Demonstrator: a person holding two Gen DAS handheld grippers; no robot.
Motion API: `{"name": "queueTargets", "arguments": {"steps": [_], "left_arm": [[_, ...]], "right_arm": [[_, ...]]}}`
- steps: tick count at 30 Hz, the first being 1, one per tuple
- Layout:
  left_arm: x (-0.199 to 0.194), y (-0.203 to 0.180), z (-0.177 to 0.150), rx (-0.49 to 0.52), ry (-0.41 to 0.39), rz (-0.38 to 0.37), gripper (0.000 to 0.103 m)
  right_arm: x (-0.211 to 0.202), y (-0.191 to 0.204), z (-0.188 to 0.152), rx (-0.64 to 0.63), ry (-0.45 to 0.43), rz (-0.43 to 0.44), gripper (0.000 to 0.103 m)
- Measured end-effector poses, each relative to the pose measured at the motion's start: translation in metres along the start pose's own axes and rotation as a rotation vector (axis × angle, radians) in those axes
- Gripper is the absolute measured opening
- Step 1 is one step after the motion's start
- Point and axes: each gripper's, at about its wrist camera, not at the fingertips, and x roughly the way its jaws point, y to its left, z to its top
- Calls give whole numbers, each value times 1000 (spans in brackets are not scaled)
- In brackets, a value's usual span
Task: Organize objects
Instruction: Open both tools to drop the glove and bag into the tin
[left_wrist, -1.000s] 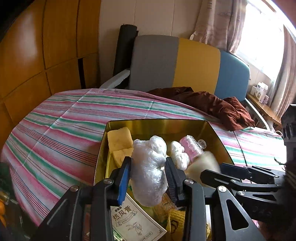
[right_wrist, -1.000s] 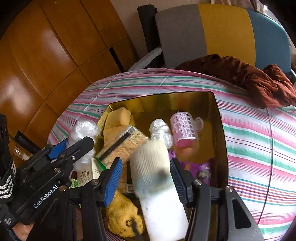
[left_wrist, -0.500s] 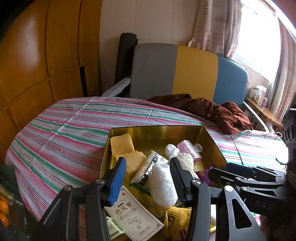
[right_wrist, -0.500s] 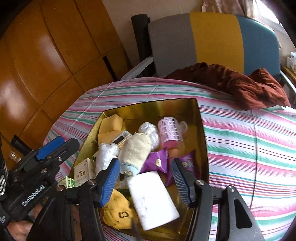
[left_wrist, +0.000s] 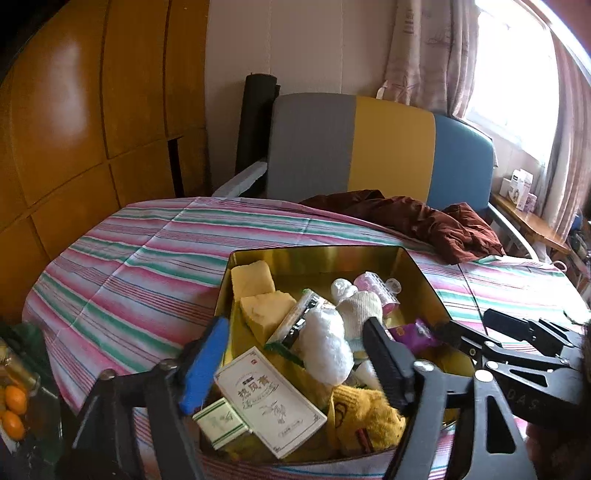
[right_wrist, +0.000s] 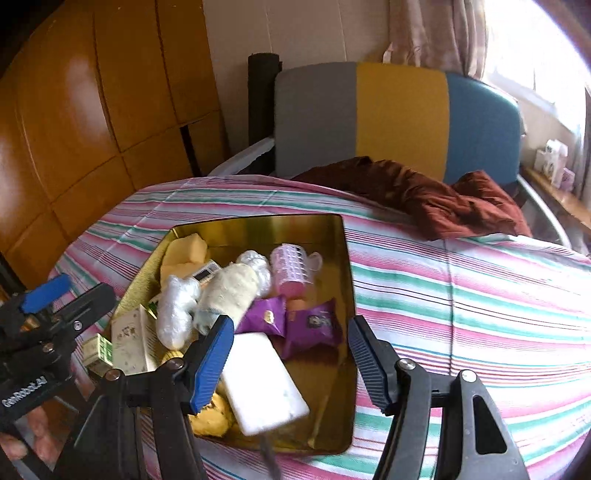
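Note:
A gold tin box (left_wrist: 317, 254) (right_wrist: 258, 223) sits on the striped tablecloth, filled with small items. A clear plastic-wrapped bundle (left_wrist: 327, 349) (right_wrist: 175, 312) and a cream knit roll (left_wrist: 360, 312) (right_wrist: 231, 290) lie in it, beside yellow sponges (left_wrist: 253, 278), a pink hair roller (right_wrist: 290, 269), purple packets (right_wrist: 312, 326), a white block (right_wrist: 262, 384) and a white medicine carton (left_wrist: 267, 400). My left gripper (left_wrist: 295, 363) is open and empty above the box's near left. My right gripper (right_wrist: 291, 362) is open and empty above its near right.
A dark red cloth (left_wrist: 413, 219) (right_wrist: 432, 199) lies on the table's far side. A grey, yellow and blue chair back (left_wrist: 369, 147) stands behind. Wooden panels (left_wrist: 74, 129) line the left. Oranges (left_wrist: 13, 410) sit low at the left edge.
Both grippers opened and drew back upward. The left let go of the plastic-wrapped bundle and the right let go of the cream knit roll; both now lie in the box.

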Motion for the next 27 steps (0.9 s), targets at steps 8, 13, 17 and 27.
{"name": "queueTargets", "arguments": {"steps": [8, 13, 17, 27], "left_arm": [[-15, -1, -14, -9, -7, 61, 103], [-17, -8, -20, 20, 0, 146, 103], [-18, -5, -23, -4, 5, 132, 103], [-25, -4, -26, -12, -11, 119, 95]], "right_arm": [[-8, 5, -21, -29, 1, -18, 65], [-10, 7, -25, -33, 6, -15, 65], [-11, 6, -27, -32, 7, -16, 65], [-14, 3, -27, -11, -3, -17, 65]]}}
